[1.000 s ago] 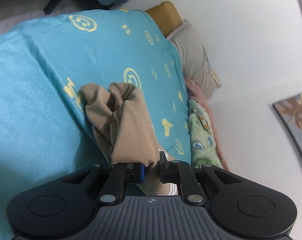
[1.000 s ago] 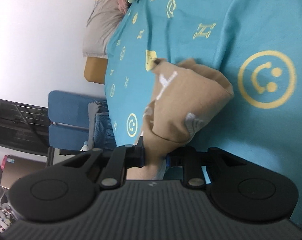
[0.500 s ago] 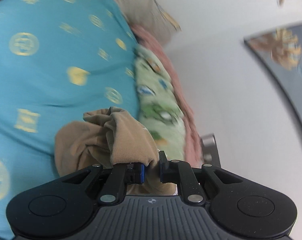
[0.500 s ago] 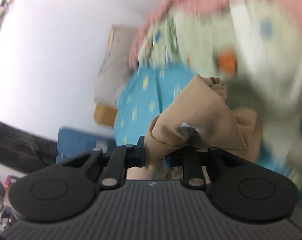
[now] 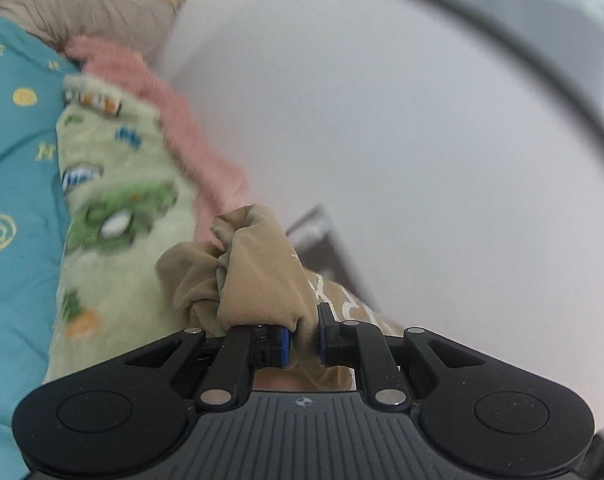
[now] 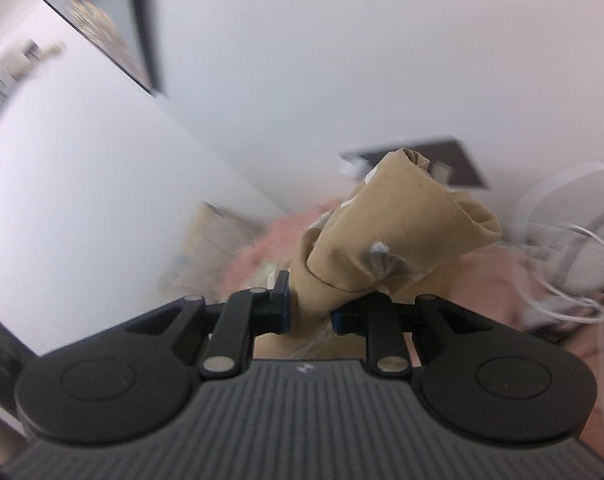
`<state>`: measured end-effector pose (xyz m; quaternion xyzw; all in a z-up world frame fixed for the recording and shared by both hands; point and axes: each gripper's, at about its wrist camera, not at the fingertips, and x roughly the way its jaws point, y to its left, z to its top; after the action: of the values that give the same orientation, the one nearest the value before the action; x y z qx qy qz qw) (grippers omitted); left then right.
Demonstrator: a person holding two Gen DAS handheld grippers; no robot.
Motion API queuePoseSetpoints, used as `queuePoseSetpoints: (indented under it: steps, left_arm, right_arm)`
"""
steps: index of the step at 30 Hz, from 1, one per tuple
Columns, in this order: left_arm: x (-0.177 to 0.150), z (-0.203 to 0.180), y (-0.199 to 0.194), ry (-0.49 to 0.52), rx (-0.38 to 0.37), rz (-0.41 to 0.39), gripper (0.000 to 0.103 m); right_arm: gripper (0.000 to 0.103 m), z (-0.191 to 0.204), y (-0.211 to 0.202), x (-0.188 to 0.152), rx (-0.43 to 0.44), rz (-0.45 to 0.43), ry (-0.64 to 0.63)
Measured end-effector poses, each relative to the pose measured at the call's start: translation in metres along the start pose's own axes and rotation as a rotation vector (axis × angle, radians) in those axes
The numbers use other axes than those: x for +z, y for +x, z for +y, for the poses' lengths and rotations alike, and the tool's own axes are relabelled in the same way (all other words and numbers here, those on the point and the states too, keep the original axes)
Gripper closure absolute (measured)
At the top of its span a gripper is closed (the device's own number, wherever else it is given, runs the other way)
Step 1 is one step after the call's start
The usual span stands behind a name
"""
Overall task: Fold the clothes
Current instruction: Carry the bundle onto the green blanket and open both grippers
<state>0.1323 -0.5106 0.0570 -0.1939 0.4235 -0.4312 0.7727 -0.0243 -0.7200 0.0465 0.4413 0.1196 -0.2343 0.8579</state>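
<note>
While both cameras blur, the grips read clearly enough.

Left wrist view: left gripper (image 5: 303, 334) is clamped on a bunched fold of the tan garment (image 5: 258, 276), which is held up off the teal bedspread (image 5: 18, 184), over the green printed blanket (image 5: 118, 208) at the left. Cloth bulges far from the jaws toward the wall (image 5: 401, 140).

Right wrist view: right gripper (image 6: 309, 314) pinches another wad of the same tan garment (image 6: 393, 240), raised, with pink bedding (image 6: 501, 280) behind and white cables (image 6: 561, 248) far right.

Handling: light, soft, limp; it will droop and crumple. Better holds would be hem or shoulder corners, not mid-cloth wads. Long axis cannot be told; the garment is balled at both grips.
</note>
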Motion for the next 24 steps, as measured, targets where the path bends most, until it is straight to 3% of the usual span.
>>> queuePoseSetpoints:
  steps: [2,5,7,11,13,15,17,20,22,24]
  left_arm:
    - [-0.030,0.017,0.011,0.046,0.041,0.060,0.089]
    - [-0.075,0.042,0.012,0.139,0.085,0.109,0.089]
    - [-0.091,0.056,0.010,0.183,0.102,0.123,0.088]
    - [-0.102,0.050,-0.003,0.253,0.148,0.087,0.080]
    - [-0.100,0.035,-0.009,0.301,0.188,0.080,0.069]
    - [-0.099,0.022,-0.022,0.330,0.209,0.076,0.041]
    - [-0.099,0.010,-0.044,0.349,0.212,0.048,0.024]
    - [-0.102,-0.010,-0.081,0.381,0.214,-0.001,0.012]
    - [-0.108,-0.023,-0.112,0.412,0.213,-0.044,0.005]
    - [-0.114,-0.037,-0.142,0.442,0.212,-0.087,0.000]
  right_arm:
    - [0.081,-0.028,0.006,-0.023,-0.065,0.069,0.039]
    - [0.081,-0.065,0.000,-0.065,-0.094,0.128,0.067]
    - [0.080,-0.075,-0.002,-0.086,-0.112,0.138,0.043]
    - [0.076,-0.069,-0.009,-0.103,-0.130,0.109,-0.007]
    - [0.075,-0.062,-0.018,-0.099,-0.159,0.115,0.002]
    - [0.075,-0.052,-0.028,-0.090,-0.194,0.111,-0.018]
    - [0.075,-0.039,-0.047,-0.088,-0.212,0.096,-0.075]
    - [0.075,-0.017,-0.080,-0.083,-0.188,0.057,-0.148]
    - [0.063,0.001,-0.108,-0.082,-0.166,0.015,-0.203]
    - [0.007,0.021,-0.137,-0.082,-0.129,-0.039,-0.260]
